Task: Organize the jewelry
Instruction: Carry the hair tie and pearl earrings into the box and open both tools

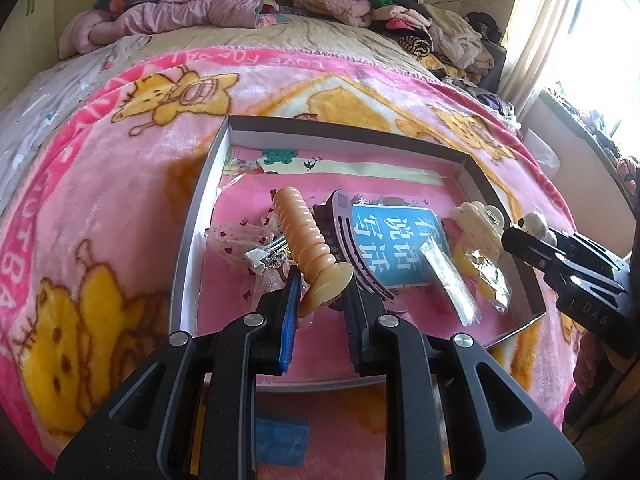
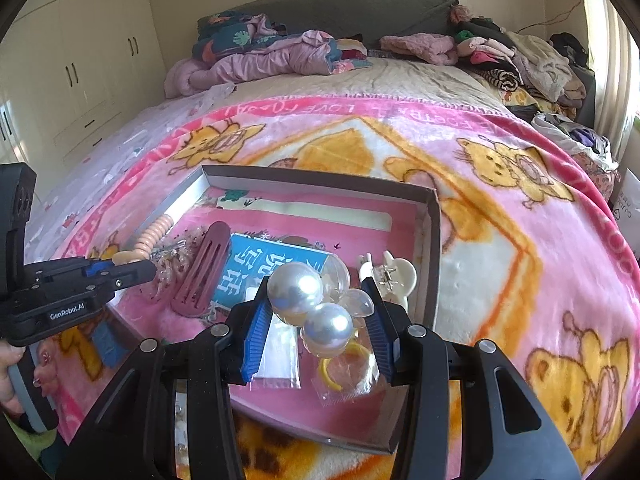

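Observation:
A shallow cardboard box (image 1: 192, 216) (image 2: 434, 240) lies on the pink blanket. My left gripper (image 1: 320, 292) (image 2: 132, 268) is shut on an orange ribbed hair clip (image 1: 306, 236) (image 2: 154, 236), held over the box's left part. My right gripper (image 2: 316, 312) (image 1: 520, 236) is shut on a pearl-and-clear-bead hair piece (image 2: 312, 300) (image 1: 536, 222), held over the box's right part. Inside the box lie a dark red comb clip (image 1: 348, 236) (image 2: 204, 272), a blue booklet (image 1: 396, 248) (image 2: 256, 268), a cream claw clip (image 1: 476, 220) (image 2: 392, 272), and bagged items (image 1: 452, 280) (image 2: 344, 372).
The box sits on a pink cartoon blanket (image 1: 120, 184) (image 2: 520, 240) across a bed. Piled clothes (image 2: 520, 56) and bedding (image 2: 256, 56) lie at the headboard end. Wardrobes (image 2: 80, 60) stand at the left, a curtained window (image 1: 560, 40) at the right.

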{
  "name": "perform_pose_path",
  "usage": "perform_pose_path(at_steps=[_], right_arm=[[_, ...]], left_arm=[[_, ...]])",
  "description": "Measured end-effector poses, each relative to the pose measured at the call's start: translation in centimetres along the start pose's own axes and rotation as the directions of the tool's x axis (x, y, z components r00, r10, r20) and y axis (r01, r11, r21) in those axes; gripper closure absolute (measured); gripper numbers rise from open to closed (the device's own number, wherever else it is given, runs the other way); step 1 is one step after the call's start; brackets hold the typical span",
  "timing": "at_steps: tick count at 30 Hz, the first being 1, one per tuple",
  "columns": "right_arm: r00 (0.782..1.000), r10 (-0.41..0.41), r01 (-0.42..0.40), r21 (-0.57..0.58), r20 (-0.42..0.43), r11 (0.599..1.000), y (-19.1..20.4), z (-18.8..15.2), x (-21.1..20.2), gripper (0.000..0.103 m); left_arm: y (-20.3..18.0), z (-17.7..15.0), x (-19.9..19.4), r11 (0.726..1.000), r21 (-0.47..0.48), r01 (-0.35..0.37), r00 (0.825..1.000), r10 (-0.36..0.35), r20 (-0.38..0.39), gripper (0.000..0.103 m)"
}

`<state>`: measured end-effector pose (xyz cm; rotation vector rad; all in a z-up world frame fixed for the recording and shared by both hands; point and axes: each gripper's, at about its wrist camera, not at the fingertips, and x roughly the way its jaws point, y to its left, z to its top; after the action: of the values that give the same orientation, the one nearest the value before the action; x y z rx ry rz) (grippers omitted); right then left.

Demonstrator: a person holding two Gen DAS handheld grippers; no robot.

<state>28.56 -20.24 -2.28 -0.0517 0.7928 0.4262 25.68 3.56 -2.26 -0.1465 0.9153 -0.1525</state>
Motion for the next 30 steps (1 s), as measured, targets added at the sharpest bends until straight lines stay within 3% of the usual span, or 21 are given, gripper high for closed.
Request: perform_pose_path(at_steps=[23, 26, 30], right_arm=[[0.994, 0.039, -0.037, 0.017, -0.107, 0.999, 0.9, -1.2, 4.2, 0.060], [0.994, 0.038, -0.037, 0.016, -0.102, 0.999, 1.0, -1.3, 3.7, 0.050], [0.995, 0.035, -0.034, 0.016, -0.089, 0.999, 1.1, -1.4, 2.6, 0.045]], left_arm=[[0.5, -0.4, 1.8, 1.000, 0.011, -0.004, 1.000, 0.005, -0.028, 0.089], [0.4, -0.5, 1.7, 1.000, 0.012, -0.004, 1.000, 0.004, -0.030, 0.089], [0.4, -0.5, 1.6, 1.000, 0.012, -0.005, 1.000, 0.005, -0.023, 0.084]])
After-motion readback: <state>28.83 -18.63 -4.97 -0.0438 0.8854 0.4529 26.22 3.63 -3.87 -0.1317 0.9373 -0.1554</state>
